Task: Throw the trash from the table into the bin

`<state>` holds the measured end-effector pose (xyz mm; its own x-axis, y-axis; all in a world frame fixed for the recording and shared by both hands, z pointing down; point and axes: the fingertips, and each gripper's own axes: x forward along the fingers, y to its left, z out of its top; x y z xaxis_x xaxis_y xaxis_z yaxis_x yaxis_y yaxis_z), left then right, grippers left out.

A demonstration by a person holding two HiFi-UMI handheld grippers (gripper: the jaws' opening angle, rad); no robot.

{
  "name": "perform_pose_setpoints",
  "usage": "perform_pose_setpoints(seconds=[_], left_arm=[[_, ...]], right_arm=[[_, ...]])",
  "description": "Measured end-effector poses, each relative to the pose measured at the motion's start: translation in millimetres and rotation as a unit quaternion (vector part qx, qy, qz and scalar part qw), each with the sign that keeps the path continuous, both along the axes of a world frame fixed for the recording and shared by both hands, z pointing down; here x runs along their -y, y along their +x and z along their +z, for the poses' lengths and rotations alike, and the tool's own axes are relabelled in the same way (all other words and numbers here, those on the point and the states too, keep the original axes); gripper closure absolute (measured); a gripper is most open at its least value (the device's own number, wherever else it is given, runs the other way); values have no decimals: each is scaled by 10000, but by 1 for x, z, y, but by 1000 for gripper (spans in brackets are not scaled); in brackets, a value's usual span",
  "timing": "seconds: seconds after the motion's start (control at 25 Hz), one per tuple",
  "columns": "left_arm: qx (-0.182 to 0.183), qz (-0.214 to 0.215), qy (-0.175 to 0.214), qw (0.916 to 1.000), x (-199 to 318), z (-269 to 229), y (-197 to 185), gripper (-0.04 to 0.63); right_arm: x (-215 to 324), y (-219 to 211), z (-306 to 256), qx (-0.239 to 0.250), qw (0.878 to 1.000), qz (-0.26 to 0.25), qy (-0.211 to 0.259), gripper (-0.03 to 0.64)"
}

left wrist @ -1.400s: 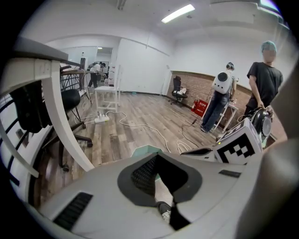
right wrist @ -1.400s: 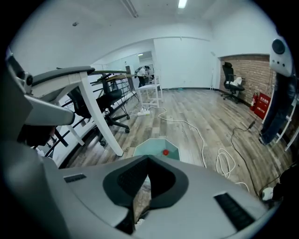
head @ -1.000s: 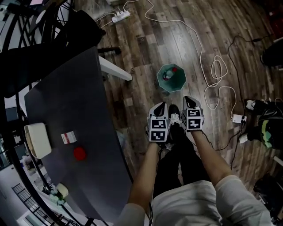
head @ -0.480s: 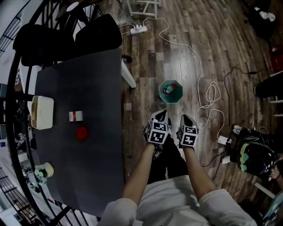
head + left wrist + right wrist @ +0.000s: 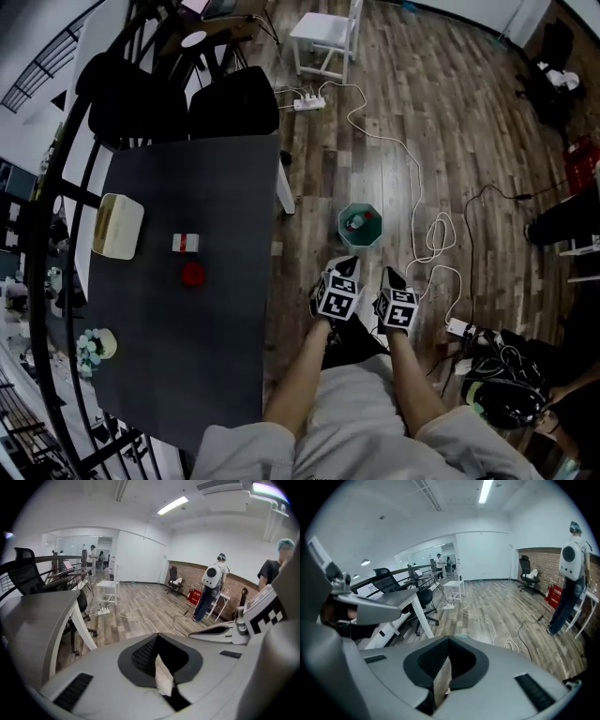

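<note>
On dark grey table (image 5: 187, 366): red round item (image 5: 193, 273) and small white-and-red box (image 5: 186, 243), not yet binned. Teal octagonal floor bin (image 5: 343, 230) holds some bits. Left gripper (image 5: 345, 266) and right gripper (image 5: 391, 275) pressed together, apparently empty, near bin. Roughly midway, I'd guess.

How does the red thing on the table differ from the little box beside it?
The red thing is round and all red; the little box is rectangular, white and red. The red thing lies nearer the person than the little box. Both sit on the table, apart.
</note>
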<state>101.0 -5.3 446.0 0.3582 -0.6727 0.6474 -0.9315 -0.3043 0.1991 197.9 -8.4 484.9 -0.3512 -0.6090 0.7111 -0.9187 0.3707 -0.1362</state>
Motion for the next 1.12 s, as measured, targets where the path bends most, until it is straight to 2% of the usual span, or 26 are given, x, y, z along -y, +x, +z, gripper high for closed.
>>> perform_pose_setpoints(seconds=[0.24,0.48,0.68,0.84,0.96,1.12], left_arm=[[-40,65,107,9999,-3,-13,6,568],[-83,-344,208,9992,-5,-17,-15,568],[-10,-926,275,9953,-18,-25,-60,569],[62,-1594,266,9868,-43,-25,-114,569],[133,-2063,217,9782,-71,-22,-156,569],[329,-2596,160,9650,-106,-24,-212,569]], right_arm=[[-8,9,-1,-182,9996,-184,-67,601],[1,-15,-19,20,9984,-511,261,601],[-1,-66,-32,322,9931,-1048,411,601],[-7,-120,-39,576,9873,-1429,397,598],[-19,-171,-46,747,9753,-2035,419,588],[-38,-240,-56,1203,9528,-2771,304,583]])
